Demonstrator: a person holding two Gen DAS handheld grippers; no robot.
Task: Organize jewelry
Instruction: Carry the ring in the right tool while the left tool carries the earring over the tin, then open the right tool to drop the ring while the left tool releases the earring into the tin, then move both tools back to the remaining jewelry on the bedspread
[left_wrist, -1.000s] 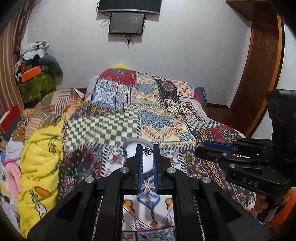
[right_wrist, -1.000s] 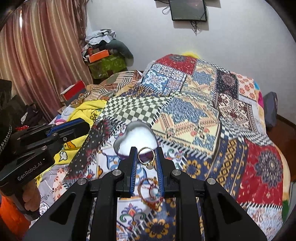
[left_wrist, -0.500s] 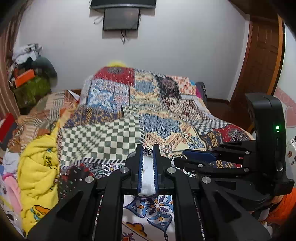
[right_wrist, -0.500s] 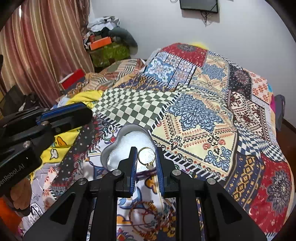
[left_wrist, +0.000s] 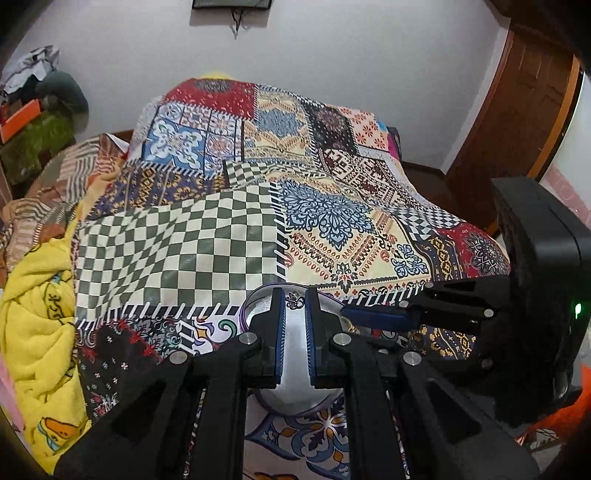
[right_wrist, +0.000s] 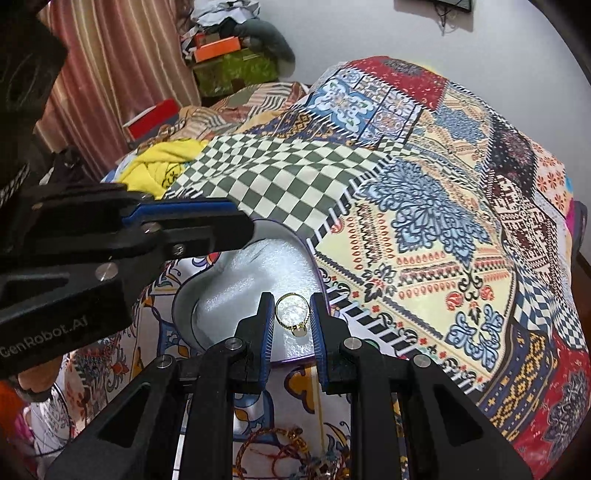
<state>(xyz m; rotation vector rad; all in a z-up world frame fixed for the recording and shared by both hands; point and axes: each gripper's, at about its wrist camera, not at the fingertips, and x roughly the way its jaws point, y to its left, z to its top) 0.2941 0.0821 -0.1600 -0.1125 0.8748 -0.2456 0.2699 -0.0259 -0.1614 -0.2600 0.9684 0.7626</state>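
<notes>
Right wrist view: right gripper (right_wrist: 292, 320) jaws clamp one thin gold ring (right_wrist: 291, 315) at lower centre, over one silver heart-shaped tin tray (right_wrist: 255, 269) on the patchwork bed quilt (right_wrist: 424, 206). Left gripper (left_wrist: 294, 305) pinches one small silver charm (left_wrist: 294, 305). Step: dropping pieces into tray; next, lower and release.

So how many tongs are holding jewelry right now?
2. The right tongs pinch a gold ring over the heart-shaped box. The left tongs pinch a small silver piece over it too.
</notes>
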